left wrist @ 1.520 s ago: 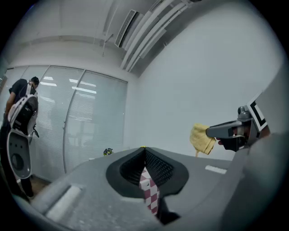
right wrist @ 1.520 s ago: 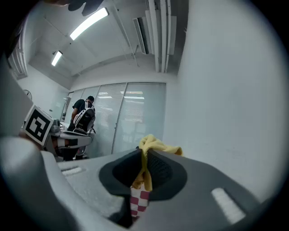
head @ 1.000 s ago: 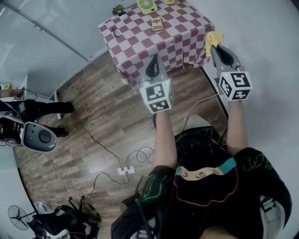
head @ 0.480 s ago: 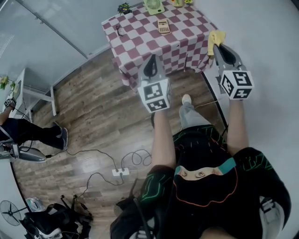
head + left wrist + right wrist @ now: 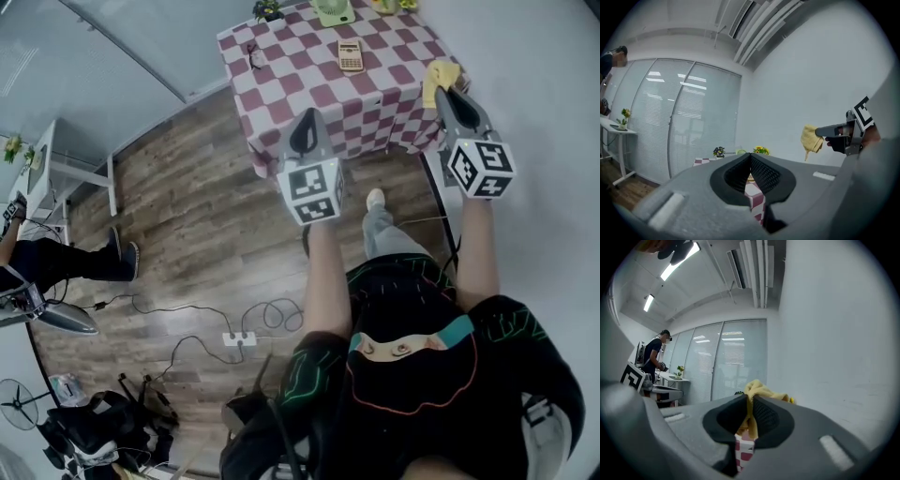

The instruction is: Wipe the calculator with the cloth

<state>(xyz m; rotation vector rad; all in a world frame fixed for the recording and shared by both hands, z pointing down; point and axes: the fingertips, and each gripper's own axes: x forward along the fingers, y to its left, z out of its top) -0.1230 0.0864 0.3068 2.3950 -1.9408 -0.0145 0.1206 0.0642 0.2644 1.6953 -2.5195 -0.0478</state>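
Head view, looking steeply down: a person in dark clothing holds a gripper in each outstretched hand. A table (image 5: 309, 89) covered in a red-and-white check stands at 12 o'clock. The calculator (image 5: 350, 55) lies flat on it, toward the far side, well apart from both grippers. At 10 o'clock from the calculator lies a small dark item (image 5: 253, 54), possibly eyeglasses, too small to be sure. The left gripper (image 5: 306, 127) hovers in front of the table's near edge. The right gripper (image 5: 452, 94) is at the table's right corner, with the yellow cloth (image 5: 439, 75) bunched at its tip. A power strip (image 5: 239, 338) and cables lie on the wood floor at 8 o'clock.

Left gripper view: the claw (image 5: 750, 157) is pressed together with nothing in it. Checked table covering (image 5: 752, 193) shows below the tips. At 3 o'clock, the right gripper (image 5: 834, 132) holds the cloth (image 5: 811, 139) hanging in the air. A potted plant (image 5: 718, 151) and yellow flowers (image 5: 761, 150) stand beyond.

Right gripper view: the claw (image 5: 751, 409) is pinching the cloth (image 5: 760, 391), which bulges above the tips. Another person (image 5: 654, 357) stands at 9 o'clock.
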